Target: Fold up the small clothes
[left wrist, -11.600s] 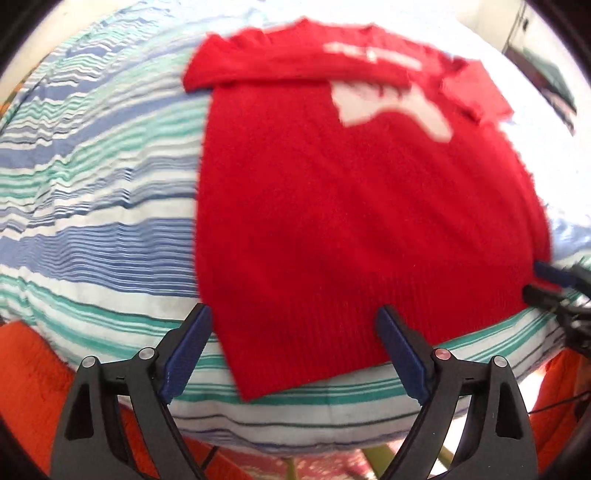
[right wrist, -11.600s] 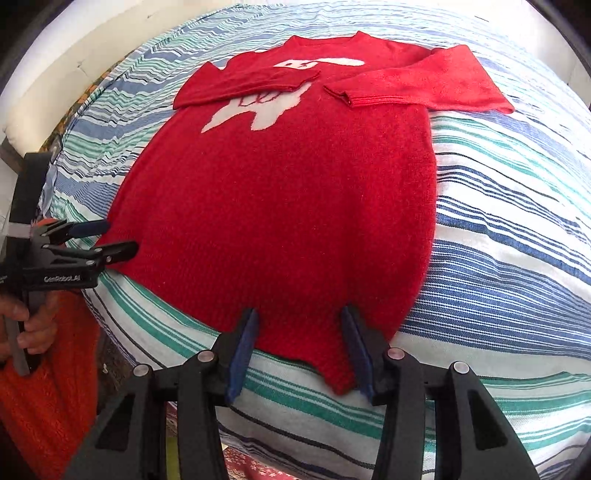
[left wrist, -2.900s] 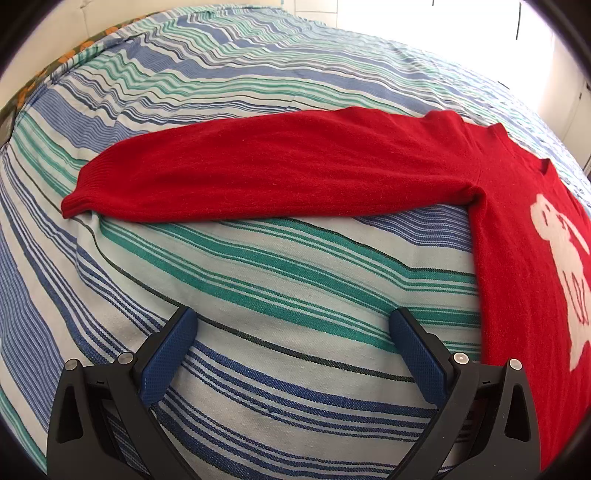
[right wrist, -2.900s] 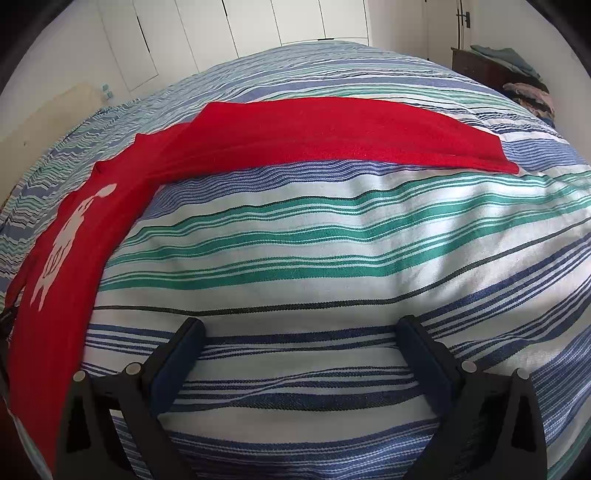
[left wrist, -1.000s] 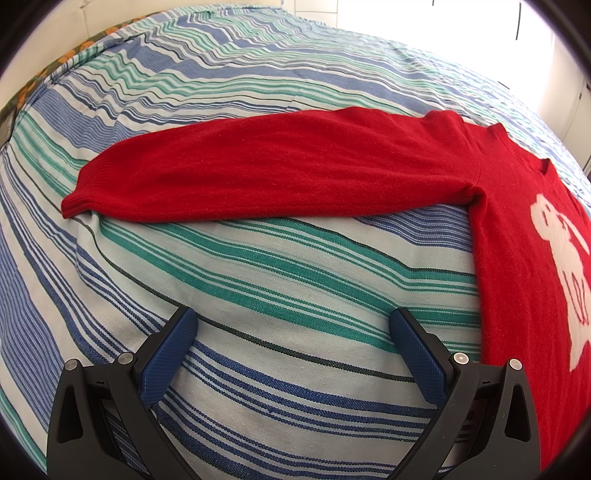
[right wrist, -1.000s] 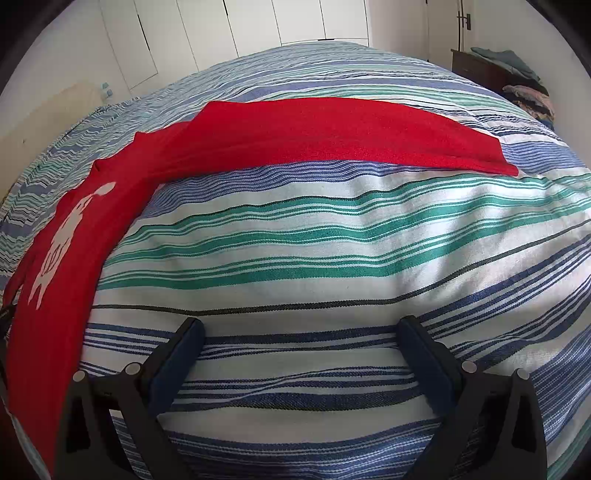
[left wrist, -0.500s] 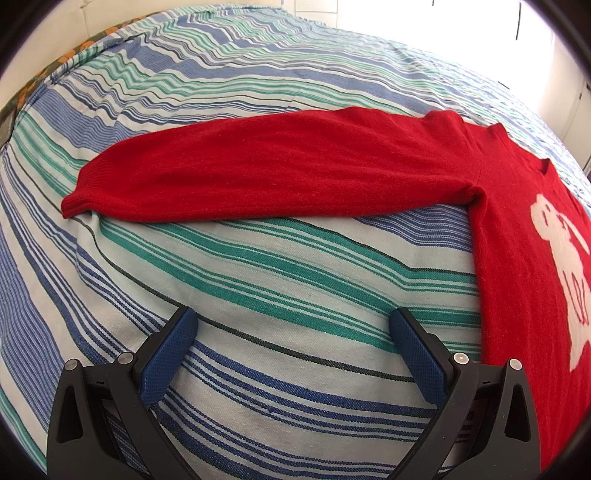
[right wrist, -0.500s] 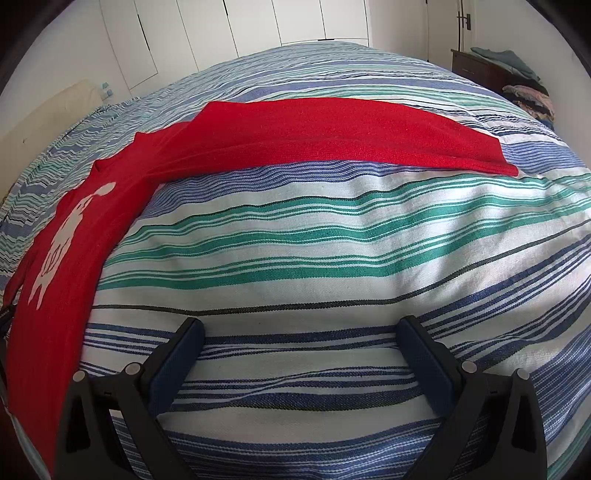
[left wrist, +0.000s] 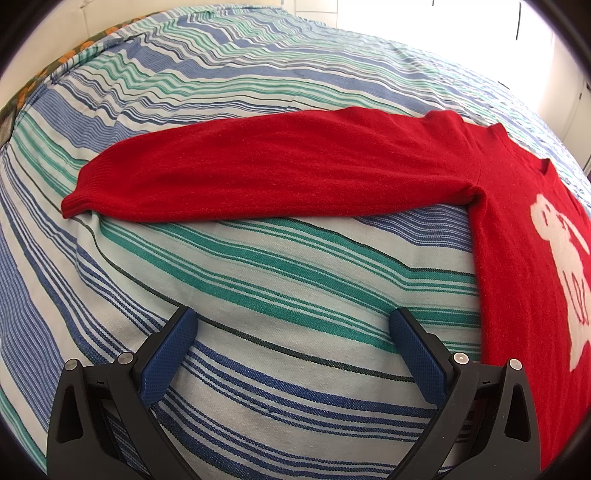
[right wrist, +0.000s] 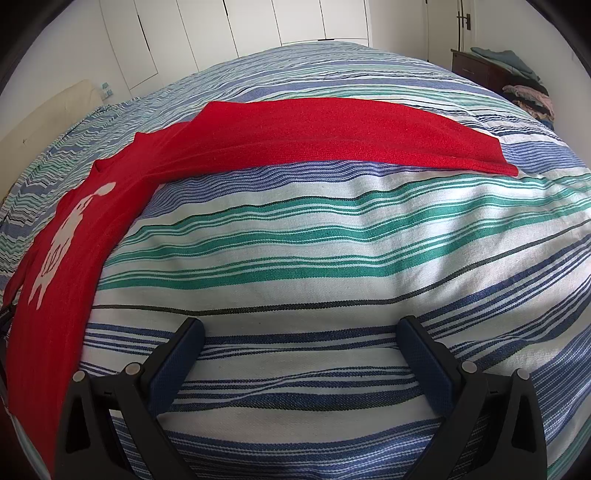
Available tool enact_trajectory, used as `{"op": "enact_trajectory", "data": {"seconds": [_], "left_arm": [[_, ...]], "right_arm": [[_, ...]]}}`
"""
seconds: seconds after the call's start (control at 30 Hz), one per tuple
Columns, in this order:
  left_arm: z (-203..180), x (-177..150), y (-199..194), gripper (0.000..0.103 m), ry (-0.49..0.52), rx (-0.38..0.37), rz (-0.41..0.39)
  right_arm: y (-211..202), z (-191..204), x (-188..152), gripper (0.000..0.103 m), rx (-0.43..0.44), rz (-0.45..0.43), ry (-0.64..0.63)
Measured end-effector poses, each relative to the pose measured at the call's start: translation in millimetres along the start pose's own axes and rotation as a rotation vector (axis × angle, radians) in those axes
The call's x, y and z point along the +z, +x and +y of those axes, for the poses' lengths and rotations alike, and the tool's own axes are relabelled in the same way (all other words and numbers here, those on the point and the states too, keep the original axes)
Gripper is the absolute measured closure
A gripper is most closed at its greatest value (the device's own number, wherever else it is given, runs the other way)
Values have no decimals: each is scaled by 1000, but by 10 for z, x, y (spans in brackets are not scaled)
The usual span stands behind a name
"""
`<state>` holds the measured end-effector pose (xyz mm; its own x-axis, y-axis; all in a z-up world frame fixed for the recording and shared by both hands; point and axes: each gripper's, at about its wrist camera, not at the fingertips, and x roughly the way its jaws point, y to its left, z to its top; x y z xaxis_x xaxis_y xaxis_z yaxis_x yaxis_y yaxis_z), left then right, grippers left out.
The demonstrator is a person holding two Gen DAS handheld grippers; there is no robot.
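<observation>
Red sweater lies flat on a bed covered by a striped bedspread in blue, green and white. In the left wrist view its body runs down the right edge of the frame, showing part of a white knitted figure, and one sleeve stretches out across the middle of the frame toward the left, its ribbed cuff at centre left. The left gripper sits at the bottom of that frame with its blue-padded fingers spread wide and nothing between them, over bare bedspread, below the sleeve and apart from it. In the right wrist view the sweater's body curves down the left edge of the frame, and the other sleeve reaches across the upper middle to a cuff at the upper right. The right gripper at the bottom of that frame is likewise spread wide and empty, over the stripes and clear of the sleeve. White cupboard doors fill the top of this view, and a pile of folded clothes sits at the upper right.
</observation>
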<state>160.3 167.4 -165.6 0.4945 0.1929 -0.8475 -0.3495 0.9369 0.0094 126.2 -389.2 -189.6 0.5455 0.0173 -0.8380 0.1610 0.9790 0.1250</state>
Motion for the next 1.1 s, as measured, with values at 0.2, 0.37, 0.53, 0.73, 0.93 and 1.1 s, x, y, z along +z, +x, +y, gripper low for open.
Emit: {"op": "enact_trajectory", "data": {"seconds": [0.2, 0.37, 0.53, 0.73, 0.93, 1.1], "left_arm": [[0, 1, -1, 0, 0, 0, 0], [-1, 1, -2, 0, 0, 0, 0], [-1, 0, 0, 0, 0, 0, 0], [-1, 0, 2, 0, 0, 0, 0], [-1, -1, 3, 0, 1, 0, 0], [-1, -1, 3, 0, 1, 0, 0]], "right_arm": [[1, 1, 0, 1, -2, 1, -1], [8, 14, 3, 1, -15, 3, -9], [-8, 11, -1, 1, -12, 0, -8], [-4, 11, -1, 0, -7, 0, -6], [-4, 11, -1, 0, -8, 0, -7], [-2, 10, -1, 0, -9, 1, -7]]}}
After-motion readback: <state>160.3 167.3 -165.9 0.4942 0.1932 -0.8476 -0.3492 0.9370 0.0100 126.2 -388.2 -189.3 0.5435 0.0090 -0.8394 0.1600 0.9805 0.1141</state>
